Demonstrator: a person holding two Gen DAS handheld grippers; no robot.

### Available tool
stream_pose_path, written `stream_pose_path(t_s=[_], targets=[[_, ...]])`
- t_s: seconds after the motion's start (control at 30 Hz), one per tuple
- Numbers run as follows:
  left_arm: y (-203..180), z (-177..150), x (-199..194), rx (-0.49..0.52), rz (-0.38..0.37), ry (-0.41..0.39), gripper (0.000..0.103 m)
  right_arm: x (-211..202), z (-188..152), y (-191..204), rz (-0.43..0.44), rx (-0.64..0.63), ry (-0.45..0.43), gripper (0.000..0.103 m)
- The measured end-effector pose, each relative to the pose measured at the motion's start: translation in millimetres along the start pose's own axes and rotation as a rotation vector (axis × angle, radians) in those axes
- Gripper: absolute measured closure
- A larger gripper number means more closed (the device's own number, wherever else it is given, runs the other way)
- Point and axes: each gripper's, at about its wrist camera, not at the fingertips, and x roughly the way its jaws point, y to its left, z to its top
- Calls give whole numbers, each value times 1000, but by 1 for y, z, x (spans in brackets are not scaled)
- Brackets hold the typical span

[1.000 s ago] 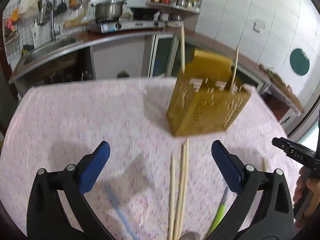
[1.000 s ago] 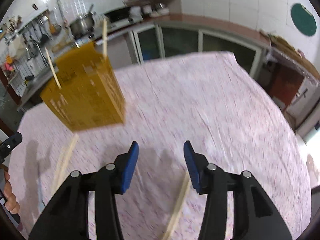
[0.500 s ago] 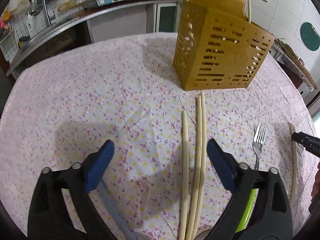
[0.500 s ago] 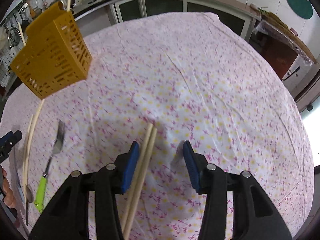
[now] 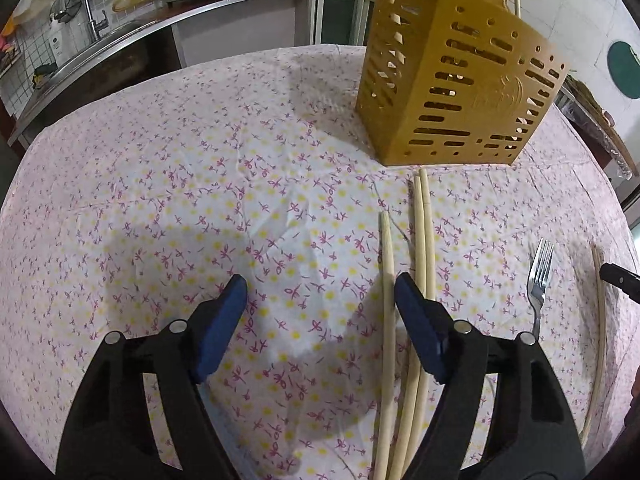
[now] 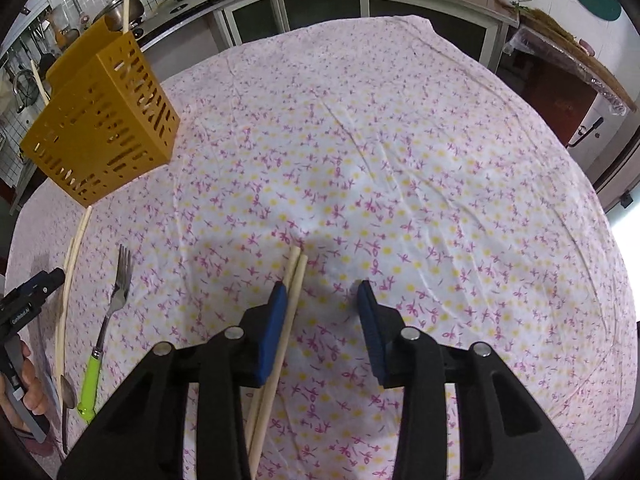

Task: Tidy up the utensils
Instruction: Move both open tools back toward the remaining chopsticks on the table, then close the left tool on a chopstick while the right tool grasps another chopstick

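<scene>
Left wrist: we close in on loose chopsticks lying below the holder.
Our left gripper (image 5: 320, 292), fingers apart and just closing, straddles one chopstick (image 5: 387, 300), running six to twelve toward the yellow holder (image 5: 452, 76) at one o'clock.

Right wrist: our right gripper (image 6: 322, 292), unclamped and just narrowing, has a chopstick pair (image 6: 291, 292) by its left finger, pointing twelve; light, stiff, slippery, so take them mid-shaft.

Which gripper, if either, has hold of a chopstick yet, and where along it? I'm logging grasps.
Neither: the left gripper straddles one chopstick, the right gripper two chopsticks, jaws closing but not clamped.
</scene>
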Motion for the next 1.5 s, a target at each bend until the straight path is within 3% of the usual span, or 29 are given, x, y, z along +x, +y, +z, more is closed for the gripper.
stream_pose_path(t_s=[0.43,0.63,0.87,1.0,1.1,1.17,1.27,1.5], targets=[[-2,9,6,-2,11,13,31,3,3,10,-66,-38,55,69],[-2,18,10,6,16,31,35,7,4,32,-102,-99,91,90],[-11,35,18,21,43,57,50,9,4,38,-122,-128,123,93],[-17,43,23,25,61,67,53,13,14,25,-53,-63,165,93],[-19,46,22,26,49,73,62,15,20,15,-5,-31,186,93],[-19,43,19,35,62,64,78,14,22,11,8,-29,175,94],[-15,36,15,24,39,64,87,11,20,10,9,-33,143,94],[3,30,6,-25,-13,69,99,-12,6,18,8,-58,76,96]])
